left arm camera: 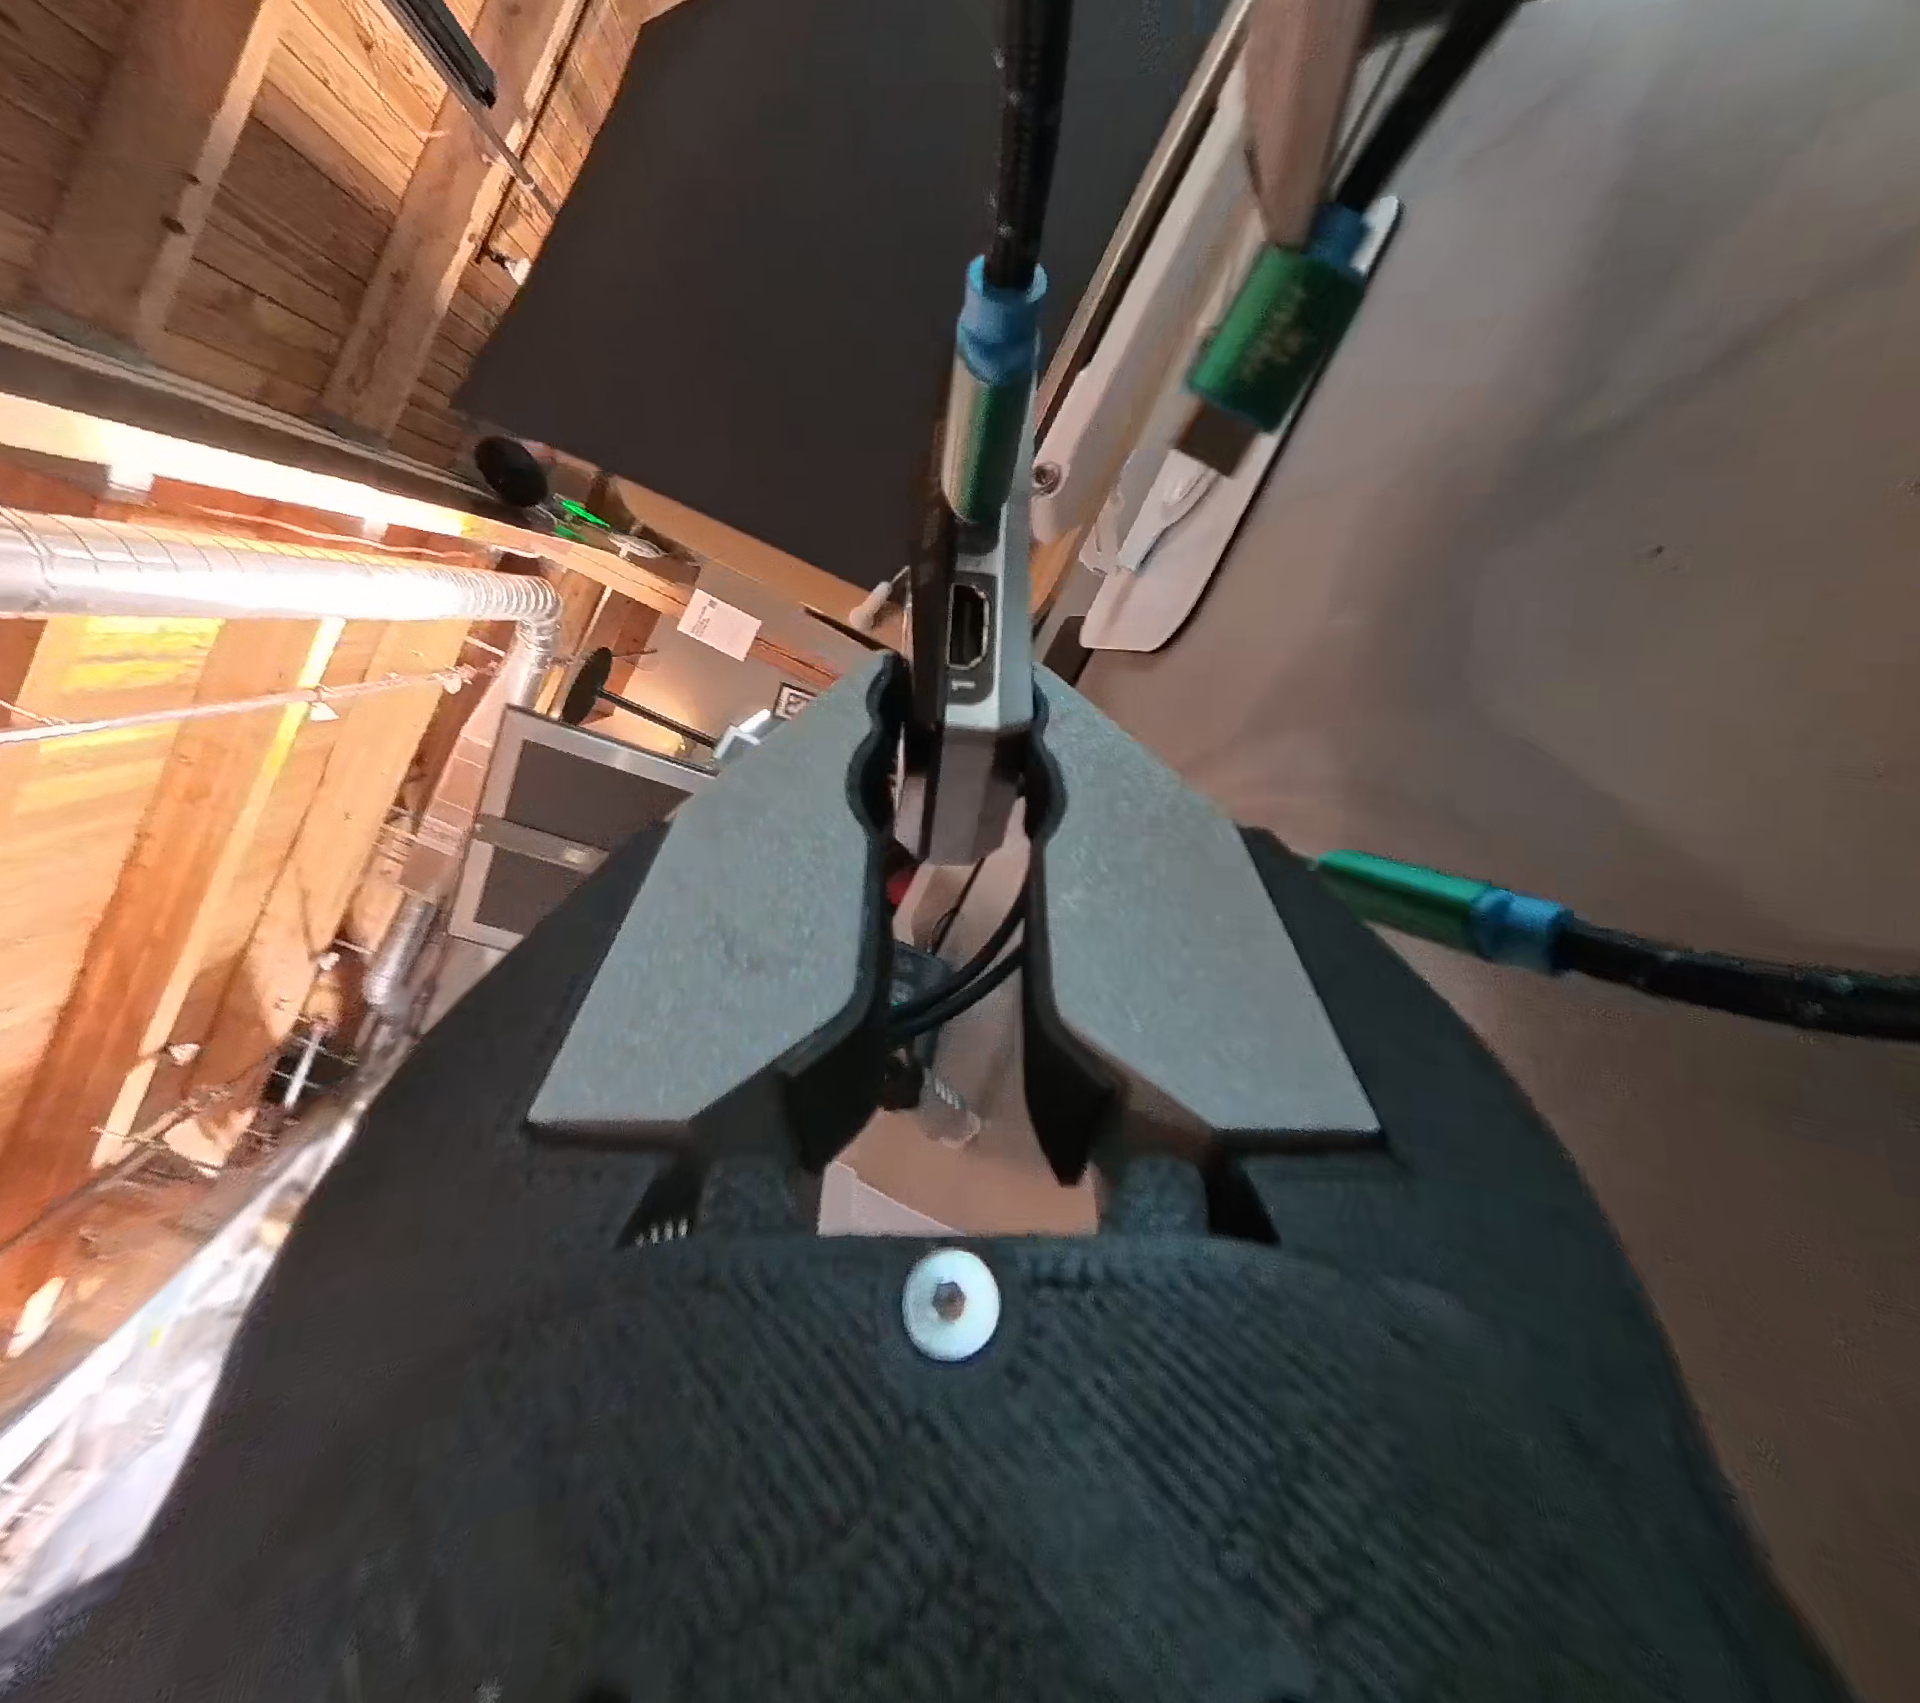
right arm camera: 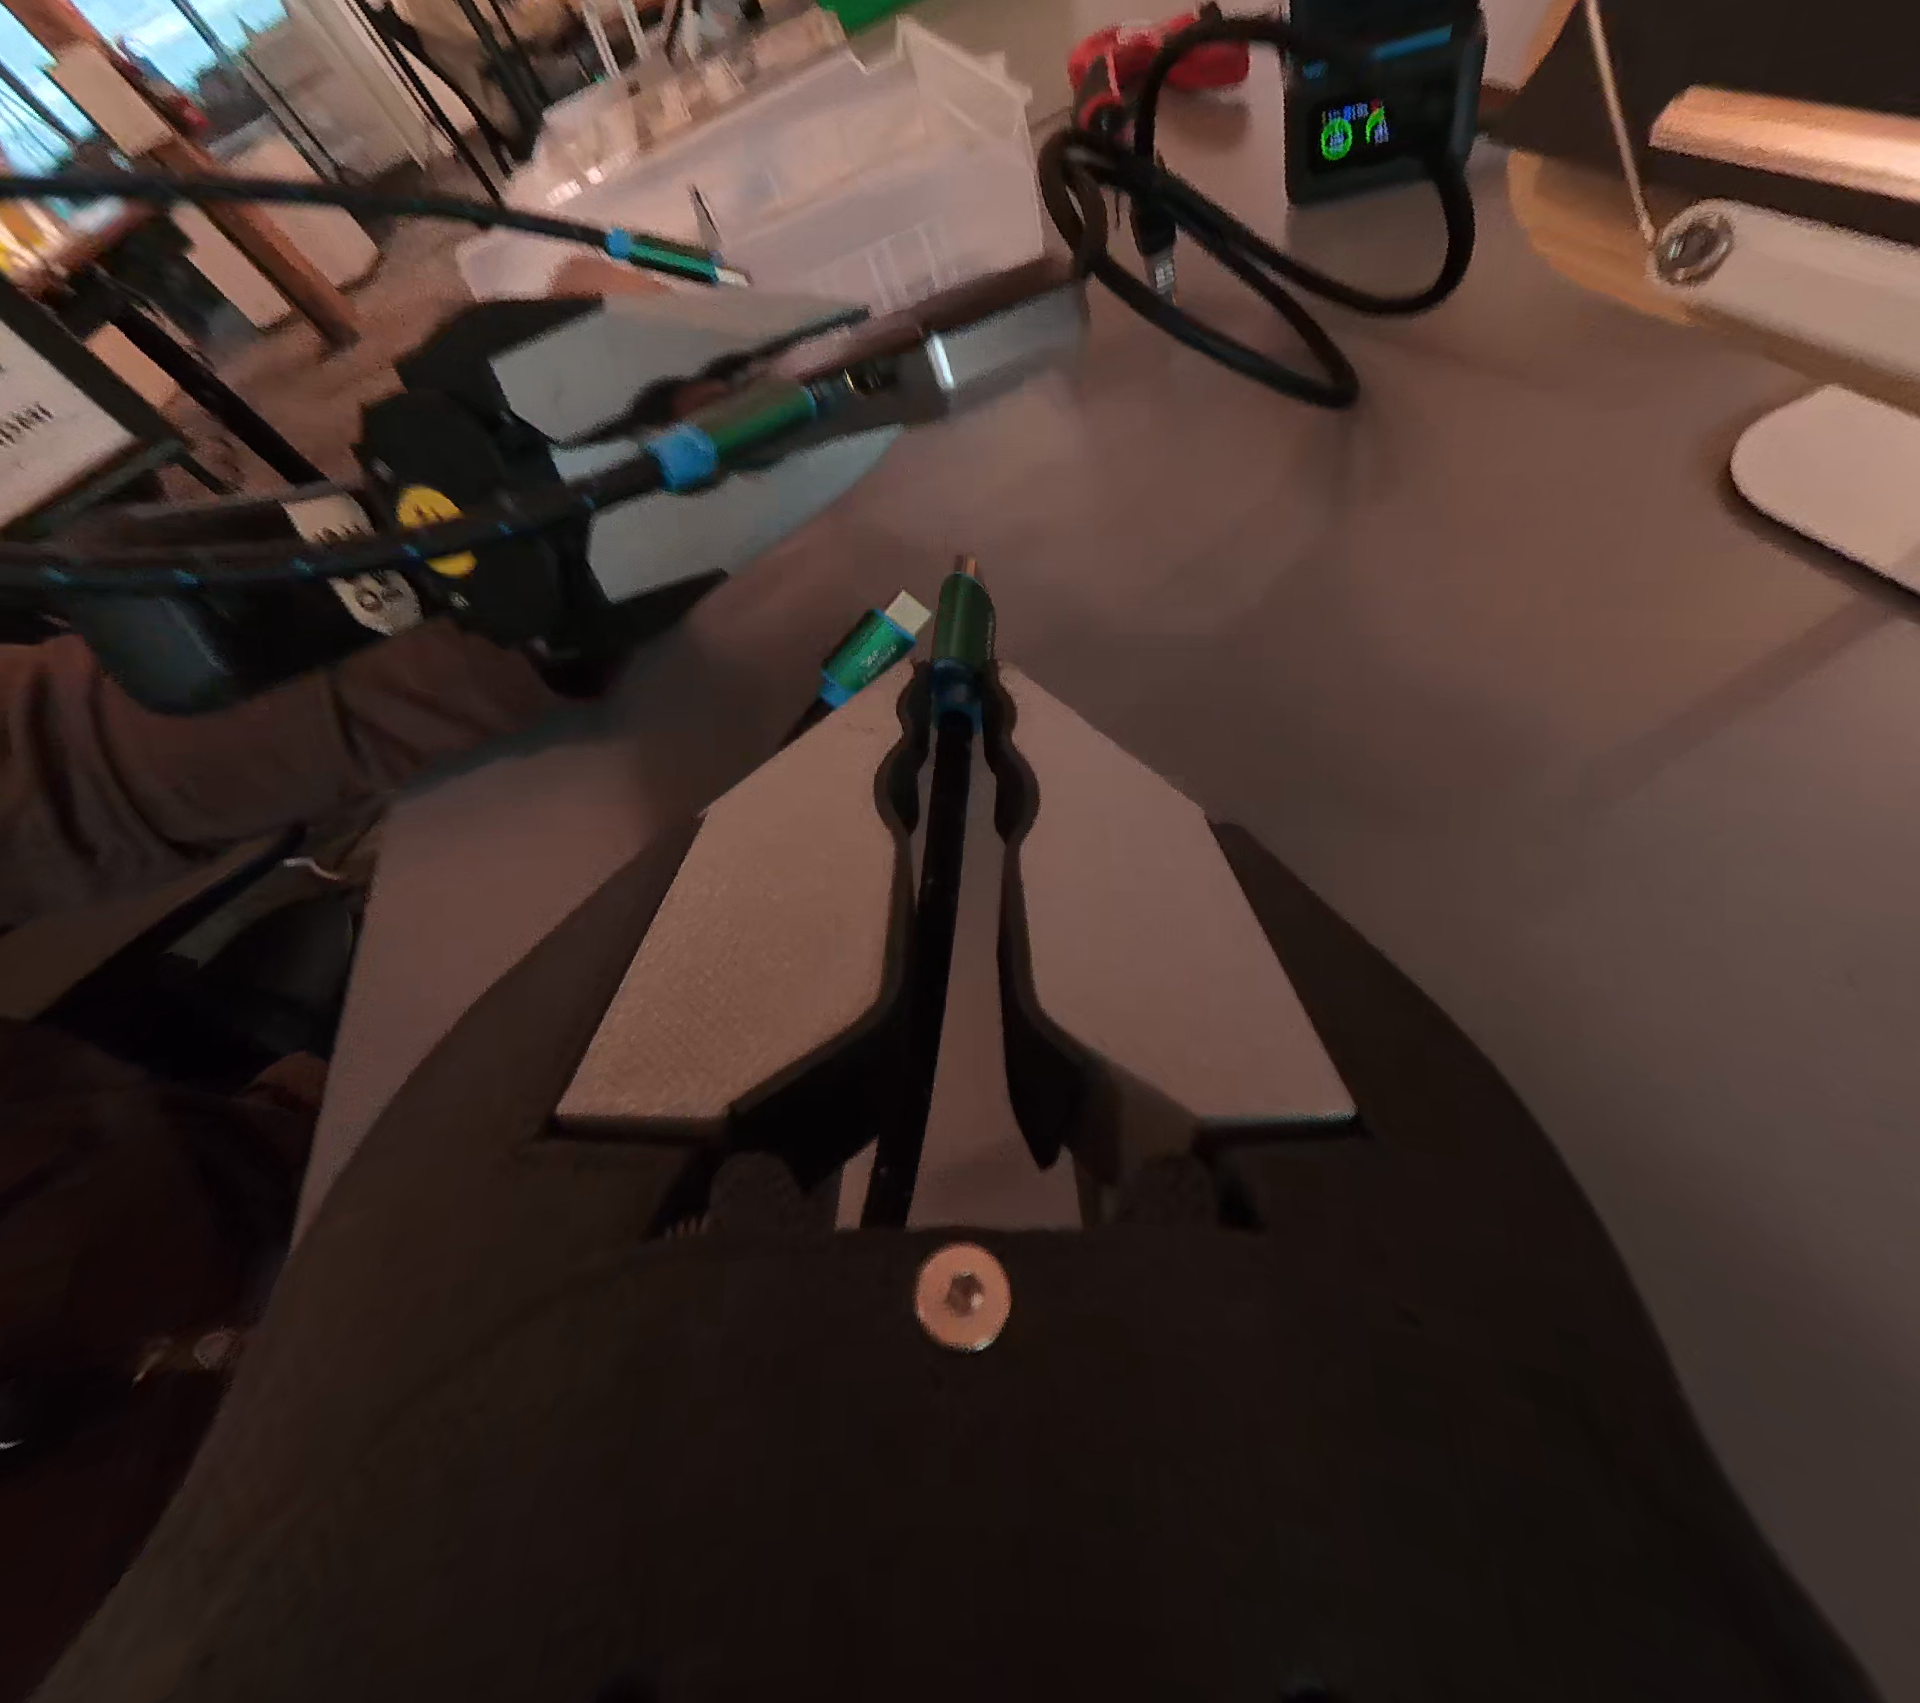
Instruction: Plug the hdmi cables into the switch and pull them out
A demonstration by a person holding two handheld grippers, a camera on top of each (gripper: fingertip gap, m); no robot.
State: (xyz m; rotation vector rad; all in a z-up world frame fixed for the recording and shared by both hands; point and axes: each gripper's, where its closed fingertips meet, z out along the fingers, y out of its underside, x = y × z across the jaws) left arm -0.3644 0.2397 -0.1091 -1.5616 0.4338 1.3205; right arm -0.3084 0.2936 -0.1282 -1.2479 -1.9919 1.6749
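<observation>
My left gripper [left arm camera: 961, 723] is shut on the silver HDMI switch [left arm camera: 977, 645] and holds it off the table. One green-plugged HDMI cable [left arm camera: 987, 417] is plugged into the switch, next to a free port [left arm camera: 971, 625]. My right gripper [right arm camera: 956, 697] is shut on a second cable just behind its green plug [right arm camera: 964, 619], which points forward over the table. From the left wrist view that plug [left arm camera: 1273, 344] sits right of the switch, apart from it. A third green plug [right arm camera: 873, 645] lies on the table beside my right fingertips. Another plug [left arm camera: 1403, 900] hangs near the left gripper.
A coiled black cable [right arm camera: 1247, 282], a dark device with a lit screen [right arm camera: 1371, 95] and a clear plastic box [right arm camera: 883, 178] stand at the back of the brown table [right arm camera: 1351, 718]. A white flat object [right arm camera: 1849, 500] lies at the right. A person sits far behind. My hands' fingertips stand some 9 cm from each other.
</observation>
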